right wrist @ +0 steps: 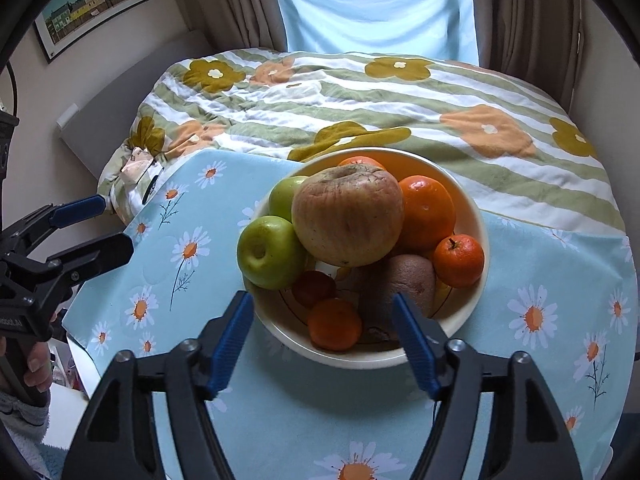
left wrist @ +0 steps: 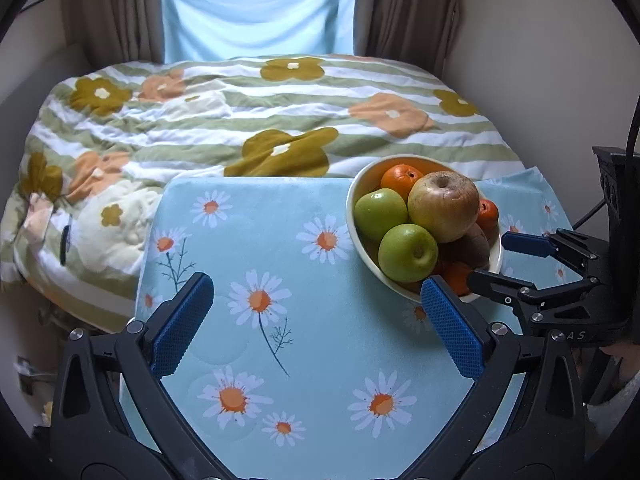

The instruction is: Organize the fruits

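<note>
A cream bowl [right wrist: 478,216] on the daisy tablecloth [right wrist: 168,264] holds a big wrinkled yellow-brown apple [right wrist: 348,216], two green apples [right wrist: 270,252], a large orange [right wrist: 426,212], a mandarin [right wrist: 458,260], a brown kiwi [right wrist: 408,280] and a small orange [right wrist: 334,324]. My right gripper [right wrist: 322,300] is open over the bowl's near rim, its blue pads either side of the small orange and kiwi without touching them. My left gripper [left wrist: 316,286] is open and empty over bare cloth, left of the bowl [left wrist: 352,208]. Its right fingertip sits close to the near green apple [left wrist: 408,252].
Behind the table lies a bed with a striped floral quilt [left wrist: 240,120], then curtains and a window. The right gripper [left wrist: 490,258] shows at the bowl's right side in the left wrist view. A person's hand [right wrist: 36,364] grips the left tool's handle.
</note>
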